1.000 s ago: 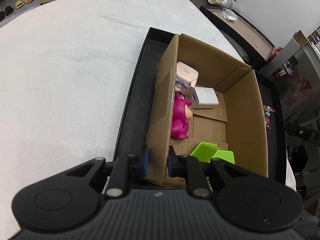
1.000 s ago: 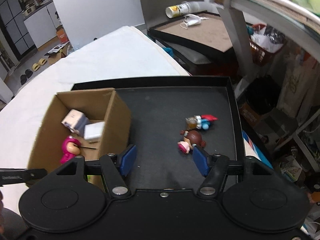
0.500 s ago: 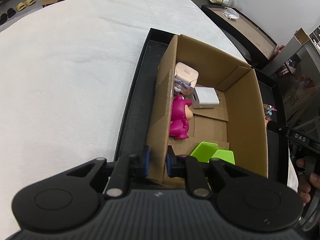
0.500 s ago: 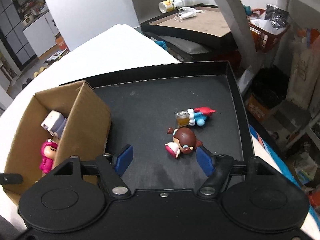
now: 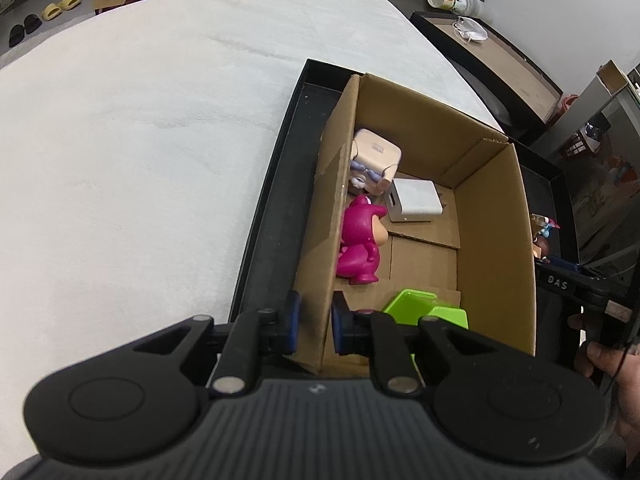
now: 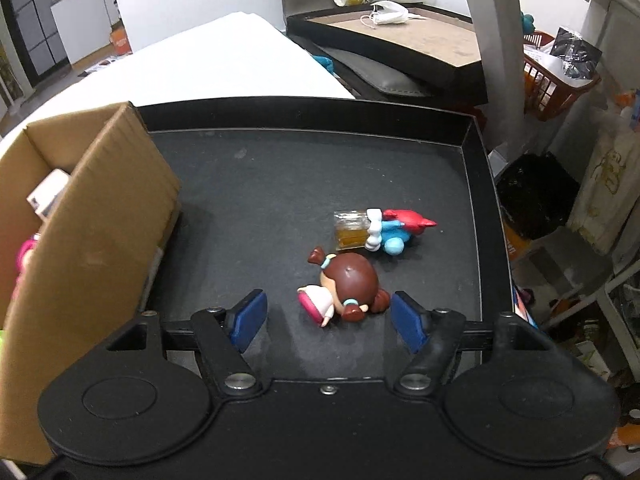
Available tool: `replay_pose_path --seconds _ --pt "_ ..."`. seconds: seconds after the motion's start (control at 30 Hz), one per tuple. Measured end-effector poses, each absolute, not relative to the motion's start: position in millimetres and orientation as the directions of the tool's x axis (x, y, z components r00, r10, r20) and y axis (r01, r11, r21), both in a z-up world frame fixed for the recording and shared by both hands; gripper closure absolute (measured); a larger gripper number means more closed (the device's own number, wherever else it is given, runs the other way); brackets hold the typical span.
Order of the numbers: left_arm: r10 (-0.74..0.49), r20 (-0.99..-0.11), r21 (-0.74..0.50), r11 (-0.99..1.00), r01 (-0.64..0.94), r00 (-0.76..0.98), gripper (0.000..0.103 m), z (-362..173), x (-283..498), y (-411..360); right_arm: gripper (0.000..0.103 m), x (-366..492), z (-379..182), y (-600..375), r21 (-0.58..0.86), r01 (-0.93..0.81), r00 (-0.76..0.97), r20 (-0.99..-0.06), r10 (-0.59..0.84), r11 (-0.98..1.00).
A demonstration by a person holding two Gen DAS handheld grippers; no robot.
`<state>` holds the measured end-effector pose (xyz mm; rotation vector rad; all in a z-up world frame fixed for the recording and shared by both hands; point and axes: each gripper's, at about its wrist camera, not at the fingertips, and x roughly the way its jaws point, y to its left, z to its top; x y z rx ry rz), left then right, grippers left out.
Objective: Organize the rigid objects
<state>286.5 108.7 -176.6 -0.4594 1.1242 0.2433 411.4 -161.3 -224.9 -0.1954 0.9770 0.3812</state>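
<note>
Left wrist view: your left gripper (image 5: 313, 322) pinches the near-left wall of the cardboard box (image 5: 496, 236) at lower centre, one blue pad each side. The box sits in the black tray (image 5: 266, 220), centre-right of frame. Inside the box: pink figure (image 5: 360, 240), white charger (image 5: 418, 200), beige block toy (image 5: 376, 156), green piece (image 5: 424, 308).

Right wrist view: your right gripper (image 6: 328, 322) has its fingers spread, not touching anything. Brown-haired doll (image 6: 344, 288) lies on its side btwn the pads, centre frame. Blue-red figure w/ amber cube (image 6: 380, 228) lies just above-right of it, close beside the doll; can't tell if touching.
</note>
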Motion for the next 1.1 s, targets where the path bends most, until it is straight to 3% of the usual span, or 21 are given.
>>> replay_pose_path --seconds 0.07,0.17,0.27,0.3,0.33,0.37,1.1 --pt "-0.041 -0.907 -0.228 0.884 -0.409 0.418 0.088 -176.7 286.8 108.0 0.035 411.6 -227.2 -160.6 -0.002 -0.391 0.505 -0.836 0.213 0.92" --pt "-0.041 -0.908 -0.226 0.886 -0.405 0.417 0.088 -175.6 287.2 107.7 0.053 410.4 -228.2 -160.5 -0.005 -0.394 0.505 -0.837 0.212 0.919" --pt "-0.039 -0.906 -0.225 0.888 -0.402 0.421 0.089 -173.5 287.8 108.3 0.057 405.7 -224.7 -159.3 -0.031 -0.395 0.5 -0.845 0.187 0.918" --pt "-0.039 -0.906 -0.225 0.888 -0.401 0.422 0.089 -172.7 288.1 108.6 0.075 405.4 -222.7 -161.0 -0.027 -0.39 0.501 -0.845 0.187 0.92" --pt "-0.038 -0.905 -0.224 0.888 -0.401 0.423 0.089 -171.7 288.2 108.5 0.084 405.2 -222.0 -162.5 -0.014 -0.384 0.489 -0.851 0.19 0.923" --pt "-0.036 -0.905 -0.223 0.89 -0.399 0.425 0.089 -170.6 288.3 108.3 0.086 406.0 -221.8 -165.7 0.002 -0.368 0.483 -0.854 0.193 0.93" --pt "-0.012 -0.904 -0.191 0.906 -0.378 0.428 0.089 -169.9 287.7 101.6 0.084 408.1 -206.6 -204.3 0.228 -0.242 0.429 -0.847 0.315 0.943"
